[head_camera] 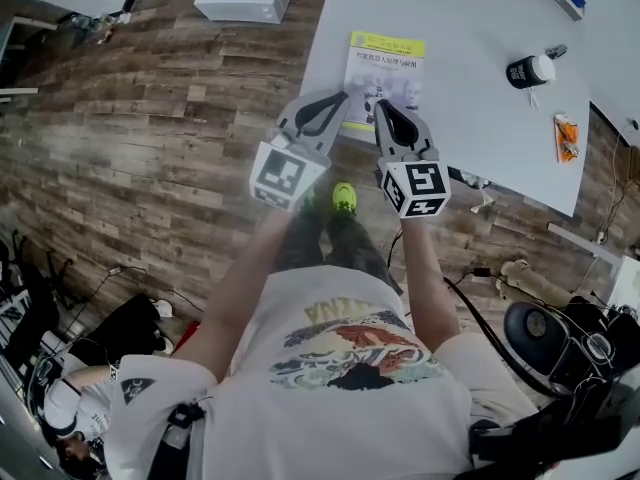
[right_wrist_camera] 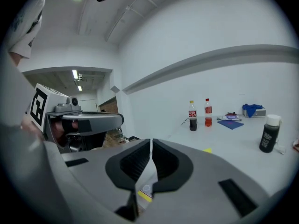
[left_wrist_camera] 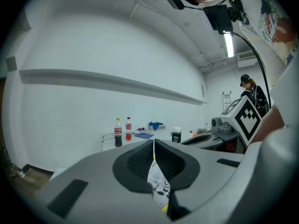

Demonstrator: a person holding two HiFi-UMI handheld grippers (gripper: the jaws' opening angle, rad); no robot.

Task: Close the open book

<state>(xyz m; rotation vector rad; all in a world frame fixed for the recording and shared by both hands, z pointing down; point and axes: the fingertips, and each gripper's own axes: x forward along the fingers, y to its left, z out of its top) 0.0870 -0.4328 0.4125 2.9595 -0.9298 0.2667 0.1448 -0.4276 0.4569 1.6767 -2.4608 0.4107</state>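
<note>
status: book (head_camera: 385, 68) lies flat on the white table (head_camera: 480, 138), close to the table's near-left corner. Yellow-and-white cover is face up and no spread pages show. It reads as already closed, so I judge the job done or nearly so.

left gripper (head_camera: 343, 98): jaws pressed together, nothing clamped as far as I can tell. Its own view shows printed paper with a yellow strip in the slot below the pads (left_wrist_camera: 138, 161). I take that as the cover seen through the gap, not a pinched page, because the head view shows the book lying flat. Not fully certain.

right gripper (head_camera: 383, 108): jaws pressed together too, and empty. Its view shows the same thing, table and a bit of yellow cover through the slot.

Both tips sit side by side over the table's near edge, by the book's near edge, pointing roughly level across the table. Makes sense: closed jaws give a blunt tip for pressing a cover down, and holding off the table avoids dragging the book.

black bottle with white cap (head_camera: 528, 71) is further right on the table, well apart. What's left, I think, is checking the cover sits flush.
</note>
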